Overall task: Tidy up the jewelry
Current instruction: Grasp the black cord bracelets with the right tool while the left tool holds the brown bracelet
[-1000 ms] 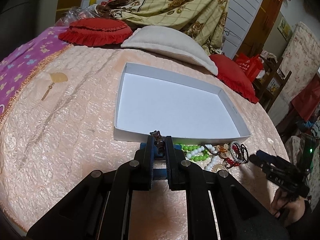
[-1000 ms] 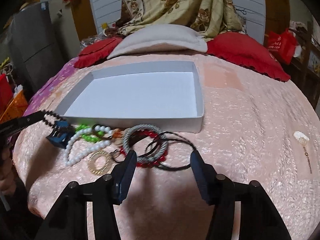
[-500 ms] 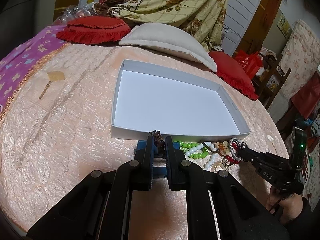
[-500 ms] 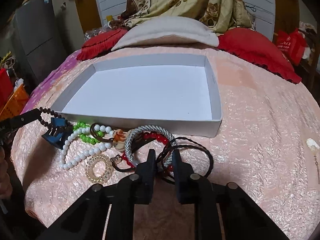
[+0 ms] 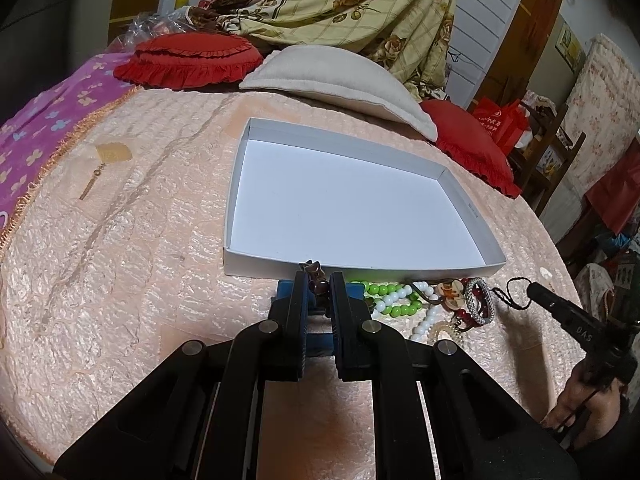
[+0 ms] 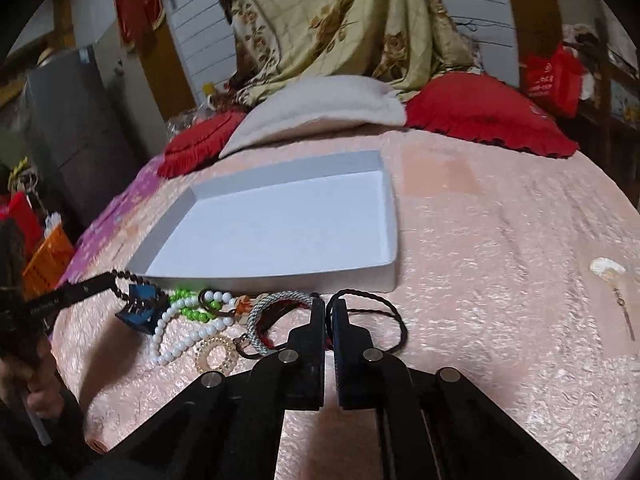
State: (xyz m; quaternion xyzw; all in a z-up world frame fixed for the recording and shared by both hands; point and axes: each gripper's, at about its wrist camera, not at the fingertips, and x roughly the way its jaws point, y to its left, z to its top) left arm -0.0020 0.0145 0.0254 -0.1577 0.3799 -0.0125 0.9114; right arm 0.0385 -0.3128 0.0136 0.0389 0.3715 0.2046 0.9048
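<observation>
Pink quilted bedspread (image 5: pixel 120 280), wrinkled, covering a bed; red cushions (image 5: pixel 188 60) and a beige pillow (image 5: pixel 336 80) at the far end, a floral blanket (image 5: pixel 352 4) heaped behind them; purple cloth (image 5: pixel 36 136) along the left edge.

White tray (image 5: pixel 460 192) lying flat mid-bed, shallow-walled, nothing inside; long axis running left to right in the left wrist view, near wall facing both grippers.

Jewelry in a loose row just outside that near wall, strung out along it: blue box (image 6: pixel 140 308) at the left end, tilted; green beads (image 6: pixel 188 304) and white beads (image 6: pixel 180 340) looped beside it; gold ring (image 6: pixel 214 354) nearer the bed's edge; grey bangle (image 6: pixel 272 312) on red beads (image 5: pixel 464 314); black cord (image 6: pixel 384 308) looping off to the right, partly lifted clear of the bedspread.

Left gripper (image 5: pixel 319 280) pressed together on a dark bead strand (image 6: pixel 128 276), tips just short of the tray wall, over the blue box; strand draped from the tips toward the box.

Right gripper (image 6: pixel 327 306) pinched tight on the black cord, loop rising from the tips; pointed toward the tray's near right corner; in the left wrist view, cord loop standing up from the black fingertips (image 5: pixel 538 292).

Hand (image 5: pixel 580 404) gripping the right handle at the frame edge.

Right wrist view somewhat blurred.
</observation>
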